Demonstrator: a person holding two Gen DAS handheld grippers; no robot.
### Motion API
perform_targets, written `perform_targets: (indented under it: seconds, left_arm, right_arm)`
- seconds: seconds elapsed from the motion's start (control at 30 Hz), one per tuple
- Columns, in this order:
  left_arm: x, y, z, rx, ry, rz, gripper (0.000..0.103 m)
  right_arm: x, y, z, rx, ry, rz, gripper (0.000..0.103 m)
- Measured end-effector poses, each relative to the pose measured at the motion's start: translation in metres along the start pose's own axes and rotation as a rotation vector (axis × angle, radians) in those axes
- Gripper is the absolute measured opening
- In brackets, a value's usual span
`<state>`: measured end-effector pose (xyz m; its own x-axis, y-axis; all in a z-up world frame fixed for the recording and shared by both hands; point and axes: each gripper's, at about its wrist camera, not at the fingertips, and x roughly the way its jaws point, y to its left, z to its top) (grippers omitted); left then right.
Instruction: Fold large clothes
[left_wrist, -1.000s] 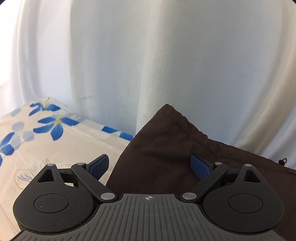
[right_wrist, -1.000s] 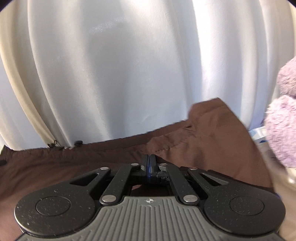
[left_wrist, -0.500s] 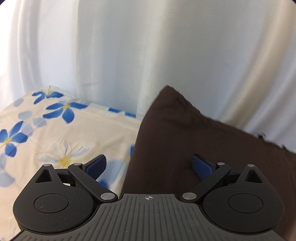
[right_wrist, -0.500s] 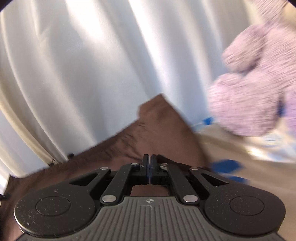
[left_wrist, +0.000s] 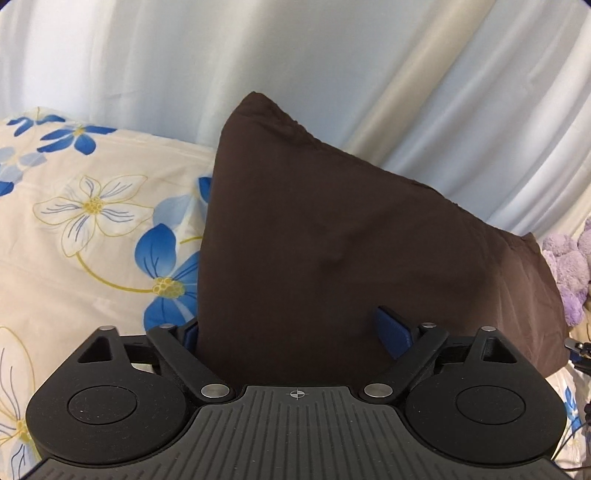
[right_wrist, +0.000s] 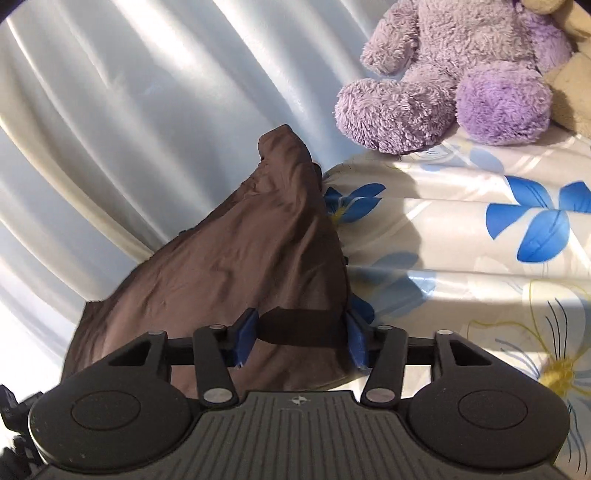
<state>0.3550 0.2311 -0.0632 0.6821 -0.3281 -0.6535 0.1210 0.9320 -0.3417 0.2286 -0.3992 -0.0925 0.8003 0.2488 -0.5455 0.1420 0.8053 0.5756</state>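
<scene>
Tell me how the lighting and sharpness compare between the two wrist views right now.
Left wrist view: even, soft light, sharp, the brown garment nearly flat dark. Right wrist view: hard sunlight, glare on the floral sheet and white curtain, garment folds visible, plush toy crisp; both edges bowed by fisheye.

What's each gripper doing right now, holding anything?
Left gripper: open, closing around the brown garment, no grip yet.
Right gripper: opening, garment between the pads, released.

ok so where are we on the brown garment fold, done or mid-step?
Mid-step. Done: the brown garment lies doubled over on the floral sheet with a clean folded edge. In hand: the right tool is opening with cloth between its pads; the left tool is closing wide around the fabric. Left: further folds, probably; its full extent isn't visible.
</scene>
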Motion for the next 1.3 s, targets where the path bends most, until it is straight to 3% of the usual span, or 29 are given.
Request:
perform_targets:
  seconds: [0.13, 0.23, 0.3, 0.37, 0.43, 0.53, 0.63, 0.8, 1.0, 1.13, 1.23, 1.3]
  left_arm:
    - [-0.011, 0.004, 0.0, 0.003, -0.001, -0.015, 0.072]
    - [-0.008, 0.008, 0.0, -0.01, 0.012, -0.025, 0.076]
    - [-0.002, 0.007, 0.0, -0.027, 0.012, -0.018, 0.076]
    - [-0.003, 0.002, 0.003, -0.045, 0.015, -0.003, 0.068]
    - [-0.01, -0.003, 0.009, -0.053, 0.016, 0.024, 0.046]
    - [-0.031, -0.011, 0.026, -0.082, 0.012, 0.015, 0.035]
    - [-0.055, -0.029, 0.04, -0.086, 0.012, -0.005, 0.03]
    - [-0.107, -0.039, 0.036, -0.14, 0.009, -0.088, 0.026]
    - [-0.159, -0.032, -0.02, -0.276, 0.043, -0.118, 0.023]
    - [-0.166, -0.02, -0.067, -0.361, 0.098, -0.074, 0.028]
    - [-0.161, -0.009, -0.076, -0.368, 0.114, 0.023, 0.036]
    - [-0.156, -0.01, -0.07, -0.332, 0.099, 0.048, 0.043]
  right_arm:
    - [0.001, 0.0, 0.003, -0.053, 0.037, 0.038, 0.031]
    - [0.0, -0.001, 0.006, -0.081, 0.061, 0.059, 0.032]
    - [0.008, -0.003, 0.007, -0.078, 0.09, 0.068, 0.038]
    - [0.015, -0.003, 0.007, -0.049, 0.101, 0.059, 0.038]
    - [0.016, 0.005, 0.007, -0.048, 0.099, 0.024, 0.031]
    - [0.007, 0.022, 0.014, -0.088, 0.089, 0.017, 0.021]
    - [-0.011, 0.037, 0.033, -0.104, 0.077, 0.092, 0.017]
    - [-0.051, 0.058, 0.052, -0.146, 0.098, 0.17, 0.016]
    - [-0.105, 0.04, 0.028, -0.09, 0.157, 0.194, 0.015]
    - [-0.128, 0.019, -0.007, -0.019, 0.204, 0.136, 0.016]
    - [-0.137, 0.006, -0.017, 0.021, 0.209, 0.104, 0.02]
    - [-0.133, 0.006, -0.016, 0.003, 0.208, 0.032, 0.027]
